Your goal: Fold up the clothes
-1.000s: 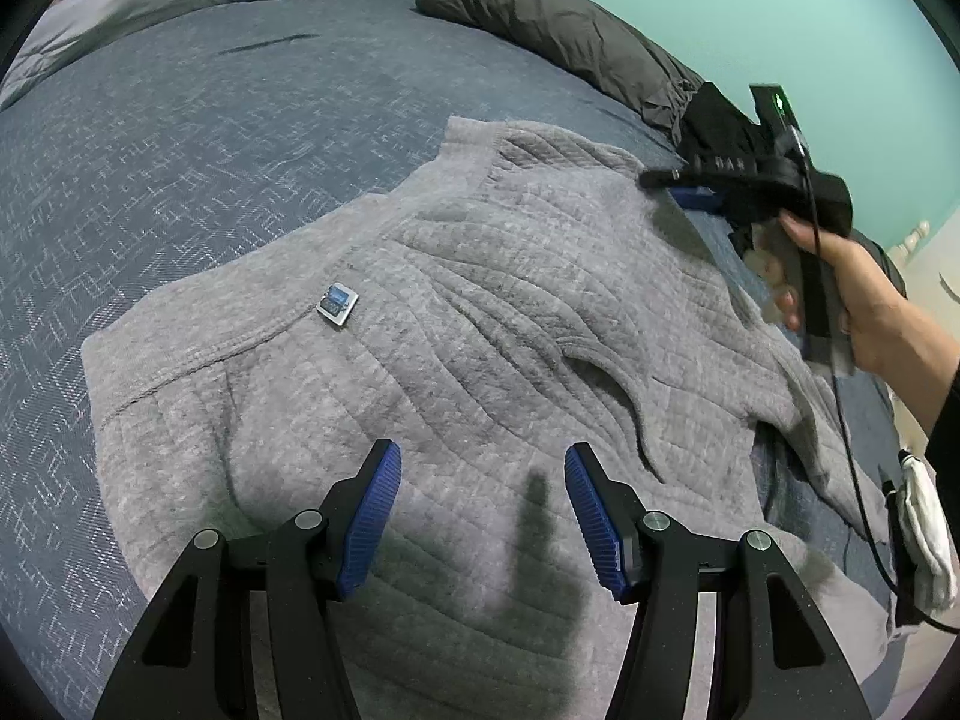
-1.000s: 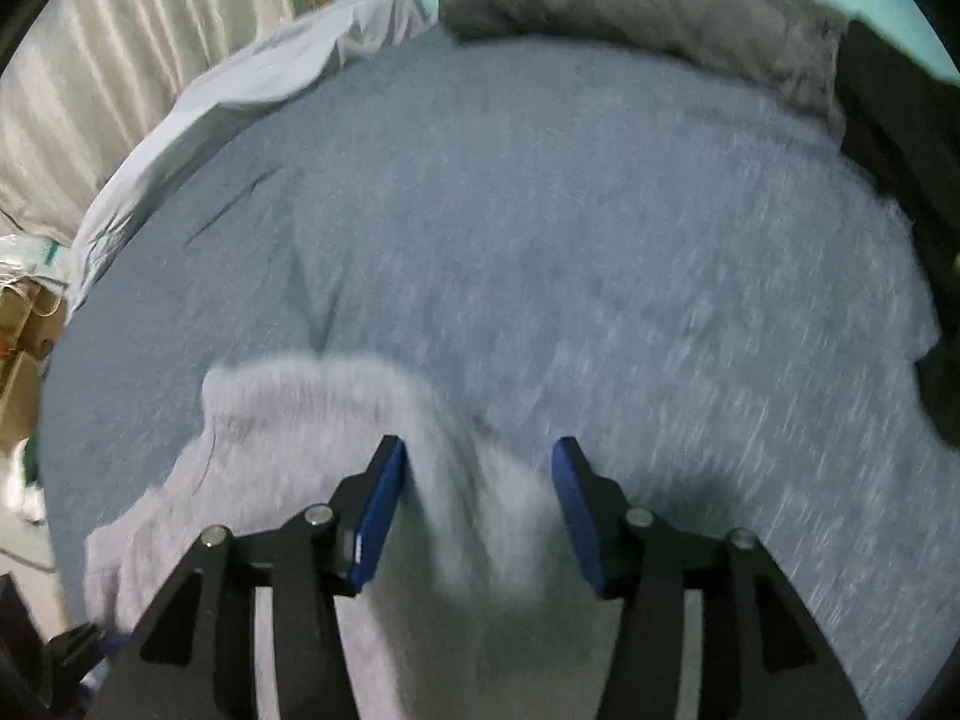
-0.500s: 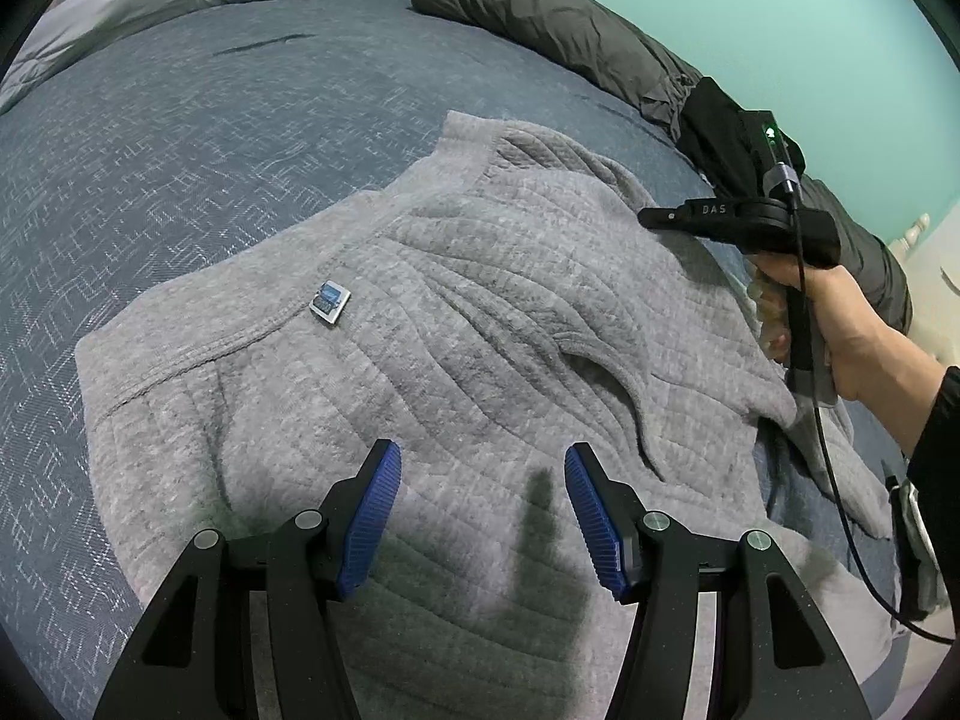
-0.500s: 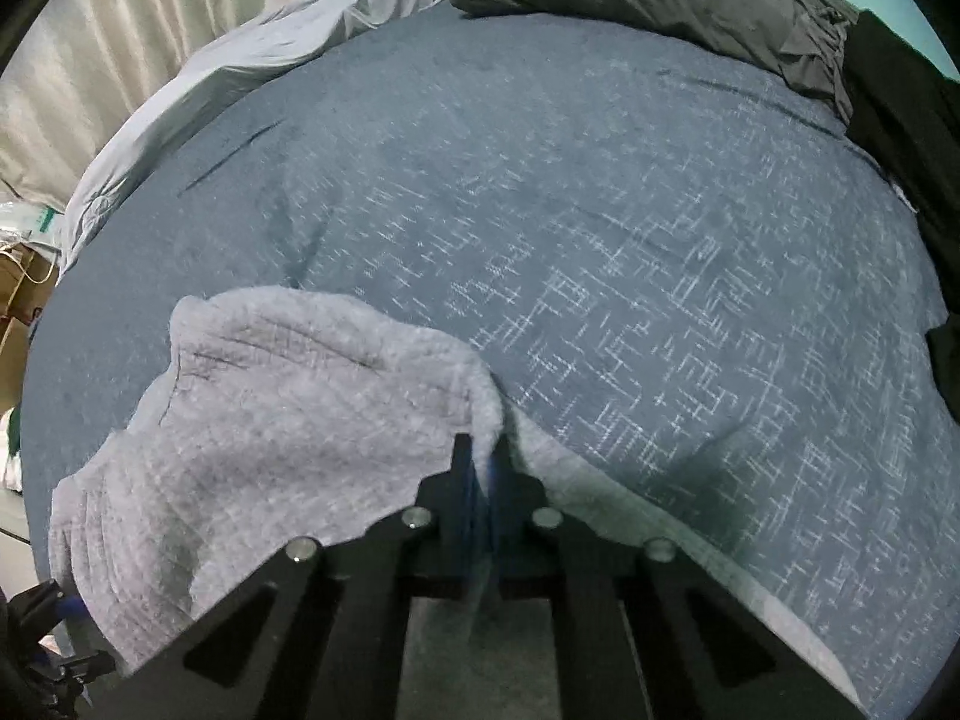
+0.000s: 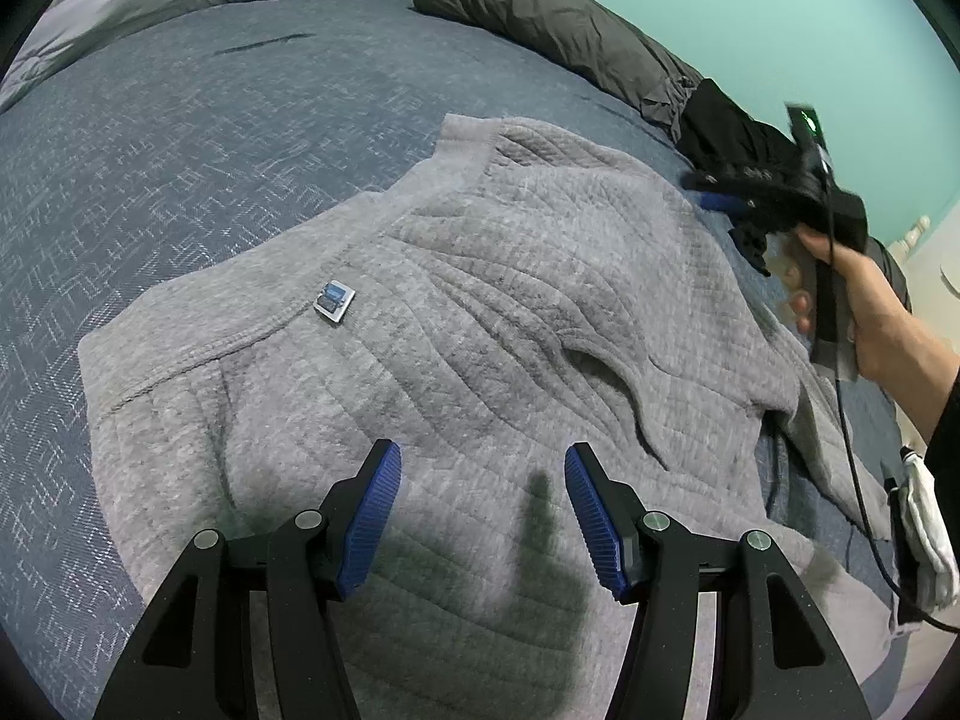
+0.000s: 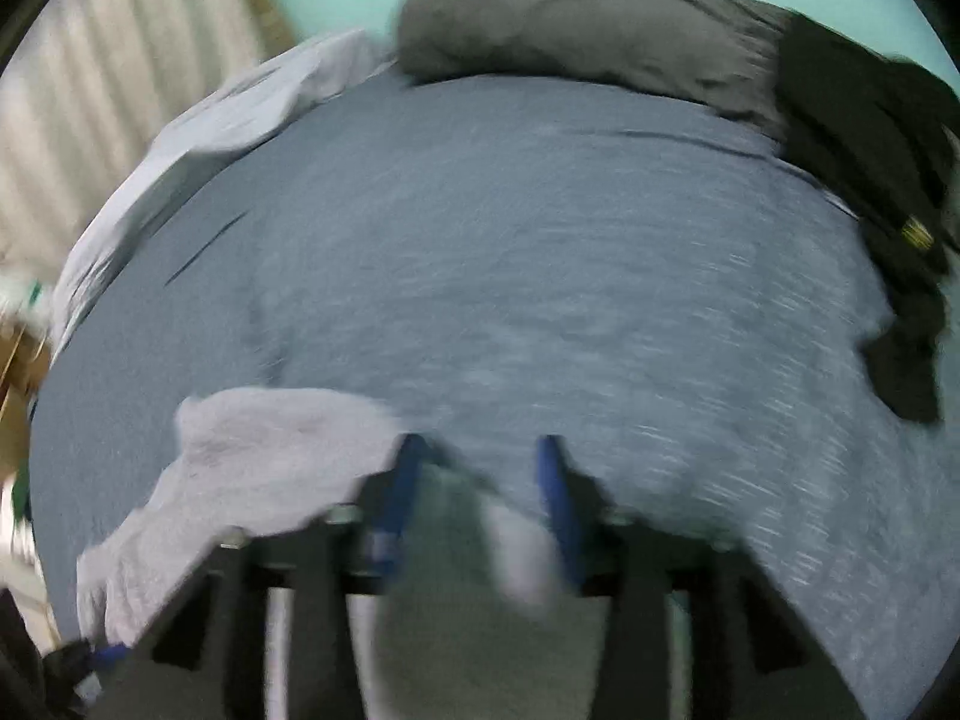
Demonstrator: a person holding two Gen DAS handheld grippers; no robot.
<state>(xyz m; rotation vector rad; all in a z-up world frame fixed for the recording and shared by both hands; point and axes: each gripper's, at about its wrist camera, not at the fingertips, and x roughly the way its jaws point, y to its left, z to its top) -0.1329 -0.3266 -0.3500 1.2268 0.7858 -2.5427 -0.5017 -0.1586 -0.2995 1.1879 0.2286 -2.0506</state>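
- Grey sweater (image 5: 480,330) spread on the blue bed (image 5: 180,138), creased, small label (image 5: 334,300) showing; no finished fold visible.
- Left gripper (image 5: 480,516) released, hovering over the hem, pinching nothing.
- Right gripper (image 6: 480,498) just opening, pads parted at the sweater's far edge, fabric between but loose.
- Nearly all folding probably left.
- Dark pillow (image 5: 540,18) beyond.
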